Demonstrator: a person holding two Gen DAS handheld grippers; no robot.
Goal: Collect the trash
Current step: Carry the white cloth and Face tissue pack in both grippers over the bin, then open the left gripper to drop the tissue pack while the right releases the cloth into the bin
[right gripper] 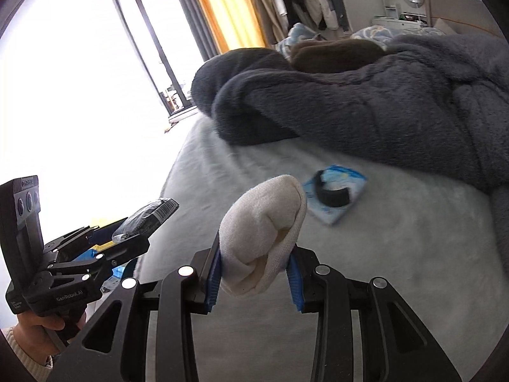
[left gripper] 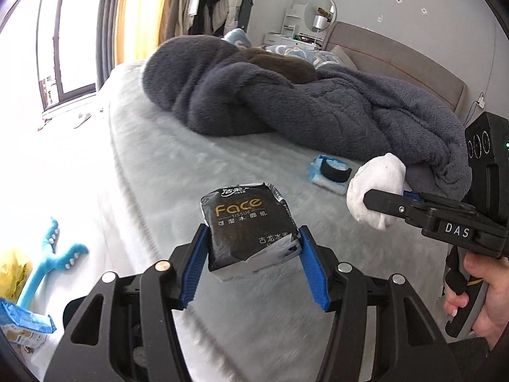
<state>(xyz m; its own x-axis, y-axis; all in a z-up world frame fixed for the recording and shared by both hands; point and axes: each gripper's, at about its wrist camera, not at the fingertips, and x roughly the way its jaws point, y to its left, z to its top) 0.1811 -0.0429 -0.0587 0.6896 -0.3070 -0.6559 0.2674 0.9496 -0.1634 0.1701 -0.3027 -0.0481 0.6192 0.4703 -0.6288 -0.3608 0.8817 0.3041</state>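
My left gripper (left gripper: 253, 250) is shut on a black "Face" tissue pack (left gripper: 245, 222), held above the pale bed sheet; the same pack (right gripper: 146, 219) shows at the left of the right wrist view. My right gripper (right gripper: 254, 269) is shut on a white balled sock (right gripper: 264, 238), also lifted off the bed; that sock (left gripper: 375, 184) appears at the right of the left wrist view. A blue wipes packet (right gripper: 334, 197) with a black band on it lies on the sheet beyond the sock, and the packet (left gripper: 331, 173) sits ahead and right of the tissue pack.
A dark grey fleece blanket (left gripper: 286, 102) is piled across the bed behind. A blue plush toy (left gripper: 51, 261), a yellow bag (left gripper: 12, 270) and a blue packet (left gripper: 25, 321) lie at lower left beside the bed. Bright windows (right gripper: 79, 79) stand left; a headboard (left gripper: 397, 60) is at the far right.
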